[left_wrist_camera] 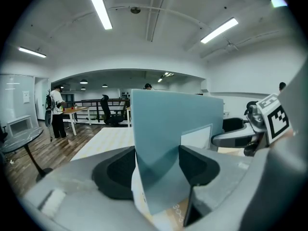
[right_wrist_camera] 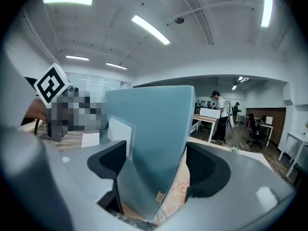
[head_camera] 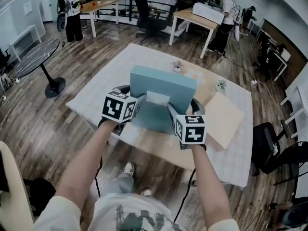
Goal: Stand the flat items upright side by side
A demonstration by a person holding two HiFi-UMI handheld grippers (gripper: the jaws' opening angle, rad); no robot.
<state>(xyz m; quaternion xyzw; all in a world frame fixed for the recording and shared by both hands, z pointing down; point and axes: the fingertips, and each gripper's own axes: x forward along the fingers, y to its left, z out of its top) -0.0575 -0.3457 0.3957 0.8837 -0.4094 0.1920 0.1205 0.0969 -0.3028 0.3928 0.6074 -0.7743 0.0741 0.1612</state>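
Note:
A teal flat box (head_camera: pixel 161 88) with a white label is held off the table between both grippers, its broad face tilted up toward me. My left gripper (head_camera: pixel 138 106) is shut on its left end, and my right gripper (head_camera: pixel 172 112) on its right end. In the left gripper view the teal box (left_wrist_camera: pixel 168 124) fills the gap between the dark pads (left_wrist_camera: pixel 115 170). In the right gripper view the box (right_wrist_camera: pixel 154 124) also sits between the pads (right_wrist_camera: pixel 207 170), with a beige patterned face showing low down. A beige flat panel (head_camera: pixel 222 119) lies on the table to the right.
The table (head_camera: pixel 110 81) carries a white cloth. Two small objects (head_camera: pixel 177 66) (head_camera: pixel 220 85) lie on its far side. A round glass table (head_camera: pixel 33 57) stands at the left and an office chair (head_camera: pixel 269 143) at the right. People stand at desks in the back.

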